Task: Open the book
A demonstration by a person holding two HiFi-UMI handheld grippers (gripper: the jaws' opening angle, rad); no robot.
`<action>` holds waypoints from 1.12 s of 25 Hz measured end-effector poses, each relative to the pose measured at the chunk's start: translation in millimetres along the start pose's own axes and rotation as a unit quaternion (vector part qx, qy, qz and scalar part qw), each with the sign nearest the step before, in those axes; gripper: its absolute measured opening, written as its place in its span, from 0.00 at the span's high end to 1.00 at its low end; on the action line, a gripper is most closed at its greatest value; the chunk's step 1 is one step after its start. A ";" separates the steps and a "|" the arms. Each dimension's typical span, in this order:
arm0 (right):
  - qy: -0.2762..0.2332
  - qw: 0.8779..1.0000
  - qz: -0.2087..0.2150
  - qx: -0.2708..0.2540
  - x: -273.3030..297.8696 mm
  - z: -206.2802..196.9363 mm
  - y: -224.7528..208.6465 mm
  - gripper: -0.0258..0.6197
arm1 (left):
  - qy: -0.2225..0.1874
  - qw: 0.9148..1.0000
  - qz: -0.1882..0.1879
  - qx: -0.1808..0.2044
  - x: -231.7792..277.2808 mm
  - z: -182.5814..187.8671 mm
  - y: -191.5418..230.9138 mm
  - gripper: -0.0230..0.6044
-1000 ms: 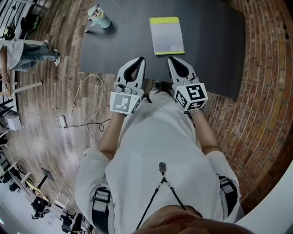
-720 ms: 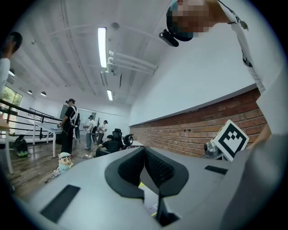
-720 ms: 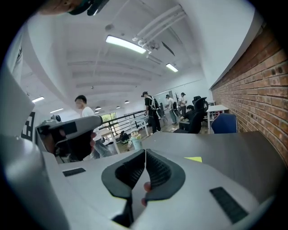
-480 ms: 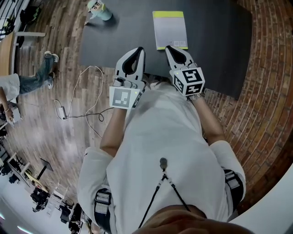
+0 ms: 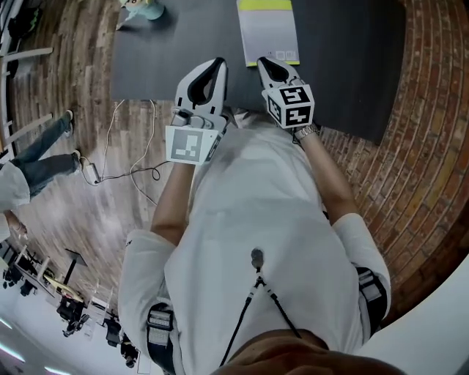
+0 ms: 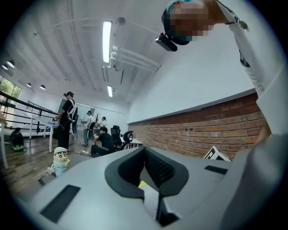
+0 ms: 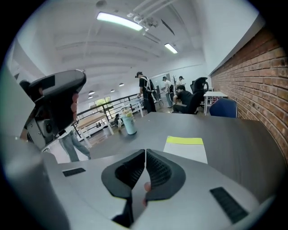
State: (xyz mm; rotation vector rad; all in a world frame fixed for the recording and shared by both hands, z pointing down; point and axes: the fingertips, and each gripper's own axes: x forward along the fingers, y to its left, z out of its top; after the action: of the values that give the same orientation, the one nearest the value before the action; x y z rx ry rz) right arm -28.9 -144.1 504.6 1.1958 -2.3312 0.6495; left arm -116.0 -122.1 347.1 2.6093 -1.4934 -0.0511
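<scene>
The book lies closed on the dark table; its cover is grey with a yellow strip along the far edge. In the right gripper view the book lies just ahead and slightly right of the jaws. My right gripper is shut and empty, its tip at the book's near left corner and tilted down. My left gripper is also shut and empty, held level over the table's near edge, left of the book. Neither gripper clearly touches the book.
A small toy figure stands at the table's far left, also seen as the toy. A cable lies on the wood floor to the left. Brick flooring lies right of the table. People stand in the background.
Both grippers have moved forward toward the table. The right one has dropped and tipped downward, coming up to the book's near edge. Both stayed shut.
</scene>
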 end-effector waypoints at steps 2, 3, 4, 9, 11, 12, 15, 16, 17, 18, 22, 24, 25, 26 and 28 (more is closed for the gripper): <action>0.011 1.000 -0.005 -0.002 10.7 -5.9 -5.8 0.90 | 0.006 1.000 -0.004 0.007 9.5 -2.9 6.3 0.93; 0.015 1.000 -0.008 -0.001 15.3 -9.4 -8.1 0.90 | 0.006 1.000 -0.006 0.005 13.6 -2.1 8.6 0.93; 0.019 1.000 -0.010 0.002 19.6 -13.2 -10.2 0.90 | 0.003 1.000 -0.006 -0.001 17.5 0.0 10.5 0.93; 0.051 0.998 -0.022 -0.009 39.7 -36.0 -21.5 0.90 | -0.004 1.000 -0.017 -0.021 34.4 1.1 15.1 0.93; 0.072 0.997 -0.025 -0.022 49.0 -46.3 -23.6 0.90 | 0.000 0.999 -0.024 -0.023 40.1 -1.4 16.9 0.93; 0.082 0.996 -0.024 -0.028 54.2 -51.2 -24.0 0.90 | 0.002 0.999 -0.027 -0.024 43.0 -3.1 18.3 0.93; 0.109 0.993 -0.018 -0.036 73.4 -65.2 -23.4 0.90 | 0.011 0.999 -0.037 -0.028 51.5 -11.7 25.8 0.93; 0.117 0.992 -0.016 -0.036 79.3 -69.1 -23.6 0.90 | 0.013 0.999 -0.040 -0.028 53.8 -13.8 27.9 0.93; 0.124 0.992 -0.015 -0.036 83.7 -72.6 -24.3 0.87 | 0.015 0.999 -0.042 -0.028 55.7 -14.6 28.8 0.93; 0.131 0.991 -0.014 -0.037 86.8 -75.9 -25.1 0.76 | 0.015 0.999 -0.044 -0.027 57.4 -14.1 28.8 0.93; 0.160 0.985 -0.027 -0.051 97.8 -87.6 -31.5 0.69 | 0.018 0.999 -0.044 -0.026 63.5 -12.8 31.2 0.93; 0.169 0.983 -0.038 -0.067 100.1 -94.0 -35.3 0.69 | 0.020 0.999 -0.044 -0.025 64.2 -13.6 31.1 0.93; 0.174 0.981 -0.040 -0.072 100.9 -96.7 -35.7 0.69 | 0.021 0.999 -0.044 -0.025 64.5 -14.2 31.4 0.93; 0.180 0.980 -0.040 -0.074 101.9 -98.8 -35.7 0.69 | 0.022 0.998 -0.044 -0.026 65.2 -14.9 32.1 0.93; 0.187 0.978 -0.043 -0.082 103.7 -101.5 -37.0 0.69 | 0.025 0.998 -0.043 -0.027 67.7 -14.8 33.5 0.93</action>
State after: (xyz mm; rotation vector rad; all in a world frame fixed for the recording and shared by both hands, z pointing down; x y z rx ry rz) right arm -36.2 -168.6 652.1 0.9965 -1.9669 0.5828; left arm -108.8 -195.6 368.7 2.6112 -1.3436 -0.0350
